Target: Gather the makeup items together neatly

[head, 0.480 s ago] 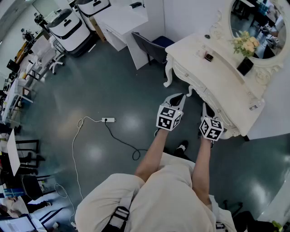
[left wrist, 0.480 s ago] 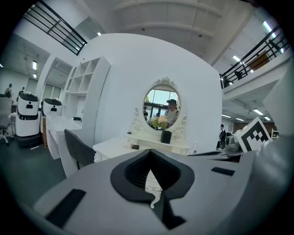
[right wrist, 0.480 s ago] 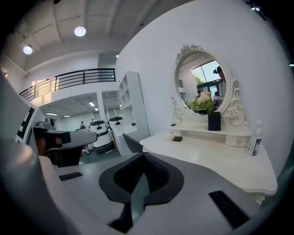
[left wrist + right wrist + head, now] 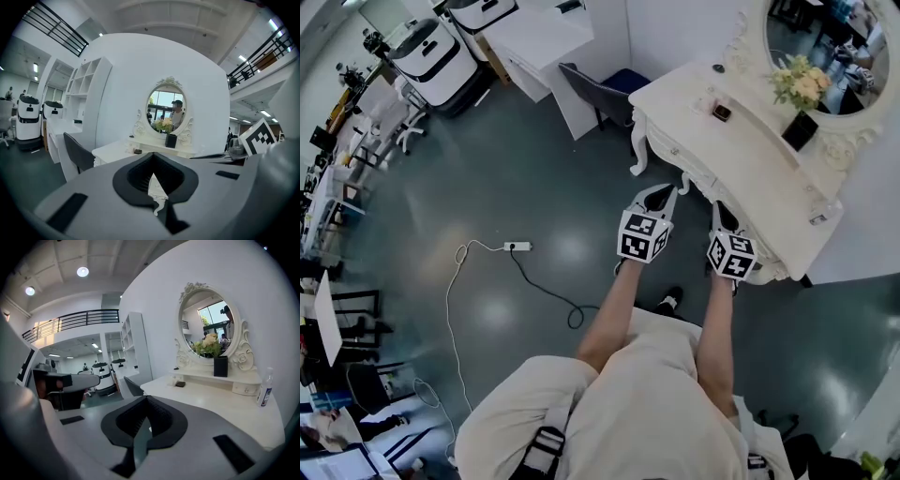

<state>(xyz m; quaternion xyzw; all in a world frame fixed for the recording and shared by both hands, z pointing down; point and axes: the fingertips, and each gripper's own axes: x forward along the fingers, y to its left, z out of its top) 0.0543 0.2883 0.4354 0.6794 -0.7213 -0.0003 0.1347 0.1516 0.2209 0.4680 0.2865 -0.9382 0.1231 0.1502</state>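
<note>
In the head view, the left gripper and right gripper hover before the dressing table, with the makeup items at one o'clock. In the left gripper view, the jaws are together and empty, the items at ten o'clock from the tips. In the right gripper view, the jaws are together and empty, the items at two o'clock.

Bright, even indoor light from round ceiling lamps, with pale glare patches on the glossy floor. Strong fisheye bending and dark corners in both gripper views, soft blur on the right claw near the lens.
</note>
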